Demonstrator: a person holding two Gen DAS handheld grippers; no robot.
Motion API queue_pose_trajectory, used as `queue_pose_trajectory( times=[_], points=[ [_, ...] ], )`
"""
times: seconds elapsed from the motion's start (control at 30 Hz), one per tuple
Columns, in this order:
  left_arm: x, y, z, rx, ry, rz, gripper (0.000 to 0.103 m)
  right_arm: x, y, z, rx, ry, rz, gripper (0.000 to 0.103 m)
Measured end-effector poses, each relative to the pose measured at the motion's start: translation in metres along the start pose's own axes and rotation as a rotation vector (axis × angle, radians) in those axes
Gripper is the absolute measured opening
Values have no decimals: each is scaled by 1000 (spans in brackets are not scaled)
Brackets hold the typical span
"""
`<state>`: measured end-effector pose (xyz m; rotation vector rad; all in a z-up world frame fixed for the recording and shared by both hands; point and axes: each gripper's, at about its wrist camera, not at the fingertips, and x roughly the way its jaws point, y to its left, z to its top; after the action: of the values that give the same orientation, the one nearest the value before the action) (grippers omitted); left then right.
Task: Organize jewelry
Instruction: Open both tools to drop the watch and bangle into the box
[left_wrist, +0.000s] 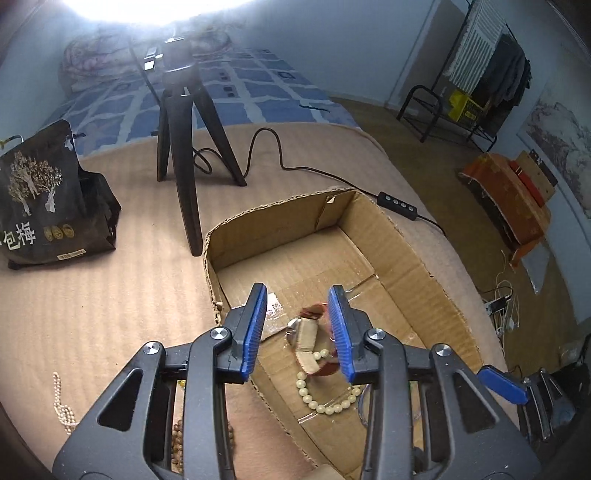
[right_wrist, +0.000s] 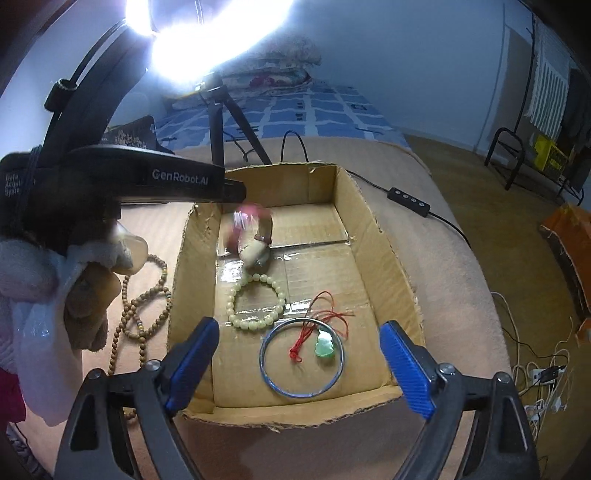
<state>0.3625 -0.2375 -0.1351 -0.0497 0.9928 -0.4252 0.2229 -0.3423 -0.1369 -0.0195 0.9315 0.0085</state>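
An open cardboard box (left_wrist: 413, 273) (right_wrist: 373, 229) sits on the tan bed cover. A brown-strap watch (left_wrist: 308, 339) (right_wrist: 255, 240) is in the box below my left gripper (left_wrist: 301, 325), blurred; the jaws are open and empty above it. Beside the watch lie a pale bead bracelet (left_wrist: 325, 402) (right_wrist: 256, 299), a silver bangle (right_wrist: 302, 356) and a green jade pendant (right_wrist: 324, 345) on red cord. My right gripper (right_wrist: 299, 365) is open and empty over the box's near end. A brown bead necklace (right_wrist: 147, 306) and a pale bead chain (left_wrist: 61, 404) lie outside on the cover.
A black tripod (left_wrist: 184, 147) (right_wrist: 221, 122) with a bright lamp stands behind the box. Its cable and inline switch (left_wrist: 397, 205) (right_wrist: 408, 199) run along the right. A dark printed bag (left_wrist: 48, 199) stands at left. Floor, clothes rack and wires are right of the bed.
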Motion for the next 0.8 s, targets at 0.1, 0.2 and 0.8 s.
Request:
queue_pose_trajectory(
  times=[0.1,0.2,0.8],
  points=[
    [-5,2,1,-4,-6,7,34,-1,-2,0,12,-3,5,90],
    [-10,4,1,-2,-12,16,34,-1,-1,1,13,-5,8,90],
    [-105,32,-27,41,-90,90,34,-42,28,5,-44,-93,37,90]
  ],
)
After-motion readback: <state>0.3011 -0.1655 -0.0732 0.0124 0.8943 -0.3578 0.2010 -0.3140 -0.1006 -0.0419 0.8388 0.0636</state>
